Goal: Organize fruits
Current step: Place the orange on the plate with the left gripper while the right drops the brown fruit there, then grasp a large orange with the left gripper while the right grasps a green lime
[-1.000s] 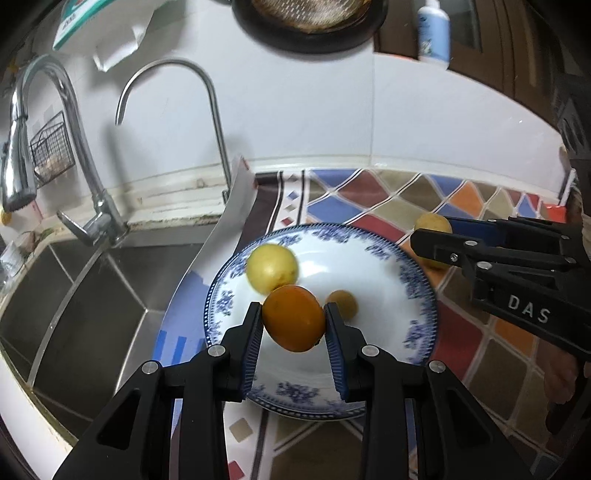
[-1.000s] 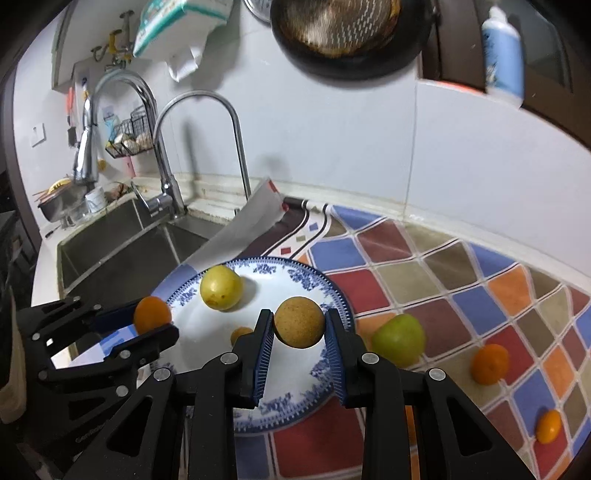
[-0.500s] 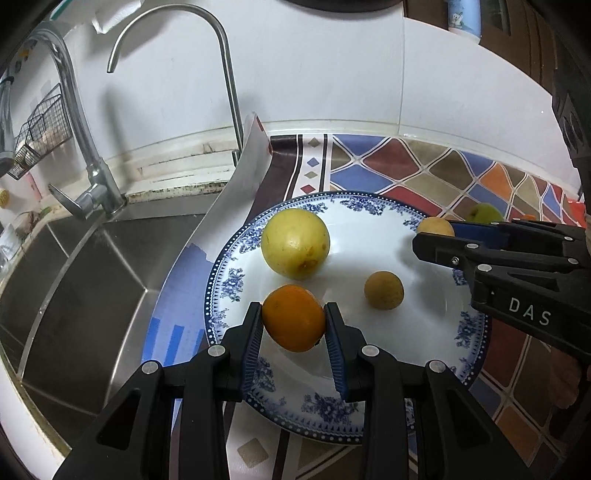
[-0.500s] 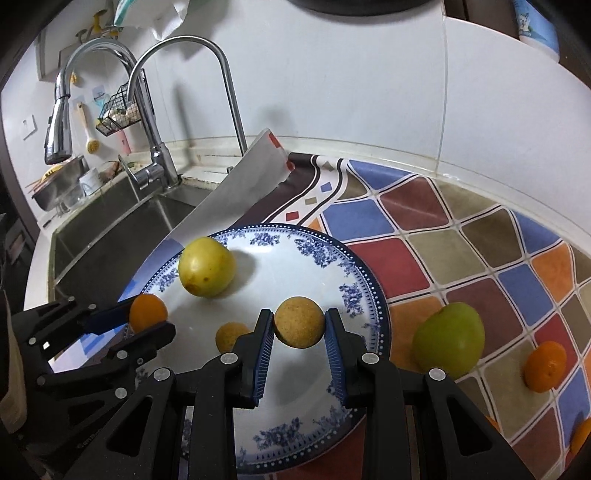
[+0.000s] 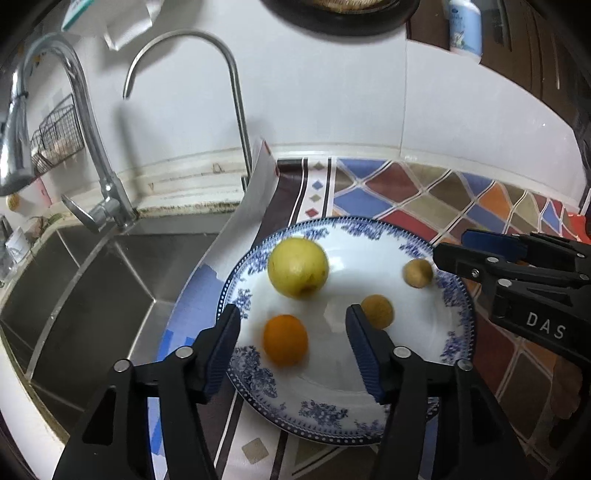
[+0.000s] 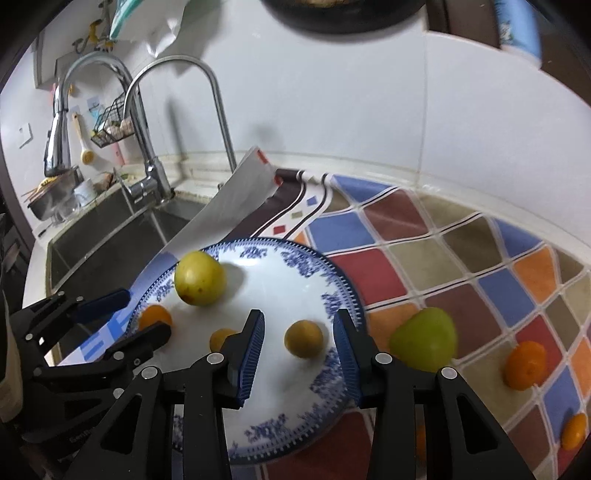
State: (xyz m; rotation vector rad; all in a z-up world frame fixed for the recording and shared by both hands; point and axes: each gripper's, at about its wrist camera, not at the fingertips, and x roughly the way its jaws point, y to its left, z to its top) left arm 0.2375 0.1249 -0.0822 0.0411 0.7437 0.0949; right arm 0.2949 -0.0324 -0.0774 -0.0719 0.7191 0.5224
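A blue-and-white plate [image 5: 454, 325] [image 6: 332, 291] lies on the patterned counter beside the sink. On it are a yellow apple [image 5: 297, 266] [image 6: 200, 277], an orange [image 5: 285, 339] [image 6: 155, 316], and two small brown fruits [image 5: 377, 311] [image 5: 417, 272] [image 6: 303, 338] [image 6: 220, 338]. My left gripper [image 5: 291, 345] is open with the orange lying loose between its fingers. My right gripper [image 6: 298, 345] is open around a brown fruit that rests on the plate.
A steel sink [image 5: 92, 295] with two taps [image 5: 236, 107] lies to the left. A green apple [image 6: 424, 343] and several oranges [image 6: 525, 364] lie on the counter right of the plate. A bottle [image 5: 465, 26] and a dark pan hang on the wall above.
Both grippers have opened: the left let go of the orange, the right let go of the brown fruit, both now on the plate. Both have drawn back a little.
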